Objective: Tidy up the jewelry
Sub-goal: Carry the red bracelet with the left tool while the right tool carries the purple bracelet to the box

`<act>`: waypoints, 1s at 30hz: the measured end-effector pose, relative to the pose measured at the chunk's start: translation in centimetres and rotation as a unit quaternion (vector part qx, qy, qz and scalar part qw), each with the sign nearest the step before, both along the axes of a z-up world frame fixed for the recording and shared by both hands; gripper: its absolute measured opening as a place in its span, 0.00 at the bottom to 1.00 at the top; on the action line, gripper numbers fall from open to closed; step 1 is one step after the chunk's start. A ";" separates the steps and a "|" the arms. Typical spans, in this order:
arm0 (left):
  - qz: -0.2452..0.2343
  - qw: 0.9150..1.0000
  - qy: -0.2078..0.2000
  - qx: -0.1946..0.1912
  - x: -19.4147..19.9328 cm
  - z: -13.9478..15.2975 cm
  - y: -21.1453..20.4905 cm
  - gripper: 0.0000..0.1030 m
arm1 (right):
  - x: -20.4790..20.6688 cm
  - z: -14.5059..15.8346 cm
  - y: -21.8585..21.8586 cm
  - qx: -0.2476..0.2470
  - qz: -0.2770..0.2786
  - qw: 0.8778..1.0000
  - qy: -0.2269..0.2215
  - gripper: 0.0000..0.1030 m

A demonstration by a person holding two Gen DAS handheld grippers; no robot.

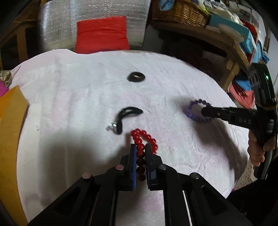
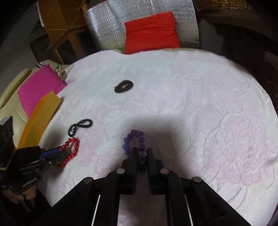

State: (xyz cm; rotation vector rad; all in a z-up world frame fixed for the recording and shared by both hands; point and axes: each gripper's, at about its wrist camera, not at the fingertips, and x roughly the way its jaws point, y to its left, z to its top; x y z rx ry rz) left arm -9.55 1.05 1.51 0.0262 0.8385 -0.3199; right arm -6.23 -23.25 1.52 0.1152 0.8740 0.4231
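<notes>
My left gripper point(image 1: 140, 146) is shut on a red bead bracelet point(image 1: 145, 137), whose beads run back between the two pads. The same bracelet point(image 2: 72, 149) and left gripper point(image 2: 60, 153) show at the lower left of the right wrist view. My right gripper point(image 2: 141, 150) is shut on a purple bead bracelet point(image 2: 133, 139), with part of its loop lying on the pale pink textured cloth point(image 2: 191, 104). In the left wrist view the purple bracelet point(image 1: 192, 108) sits at the right gripper's tip point(image 1: 205, 111). A black hair clip point(image 1: 127, 114) and a black ring-shaped piece point(image 1: 136, 76) lie further out.
An orange board point(image 1: 10, 130) lies along the cloth's left edge, with a pink sheet point(image 2: 38, 85) behind it. A red cushion point(image 2: 151, 31) leans on a silver quilted panel beyond the far edge. Shelves with a wicker basket point(image 1: 184, 10) and boxes stand at the right.
</notes>
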 end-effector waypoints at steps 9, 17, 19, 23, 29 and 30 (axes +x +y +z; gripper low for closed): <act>0.033 0.999 -0.030 -0.030 -0.6 1.7 2.0 0.09 | -0.6 1.9 0.7 0.027 0.007 0.999 -0.031 0.10; 0.050 0.996 -0.060 -0.048 -2.6 3.5 3.0 0.09 | -1.9 3.5 2.8 0.043 0.025 0.998 -0.044 0.10; 0.055 0.995 -0.064 -0.051 -3.1 3.9 3.2 0.09 | -2.3 3.8 3.5 0.047 0.029 0.997 -0.044 0.10; 0.063 0.995 -0.058 -0.043 -4.2 4.9 3.5 0.09 | -3.3 4.5 4.5 0.056 0.034 0.997 -0.047 0.10; 0.070 0.994 -0.081 -0.017 -6.4 7.4 4.7 0.09 | -5.6 5.3 5.9 0.063 0.033 0.996 -0.056 0.10; 0.073 0.994 -0.083 -0.015 -6.7 7.8 5.1 0.09 | -6.1 5.5 6.2 0.067 0.033 0.996 -0.056 0.10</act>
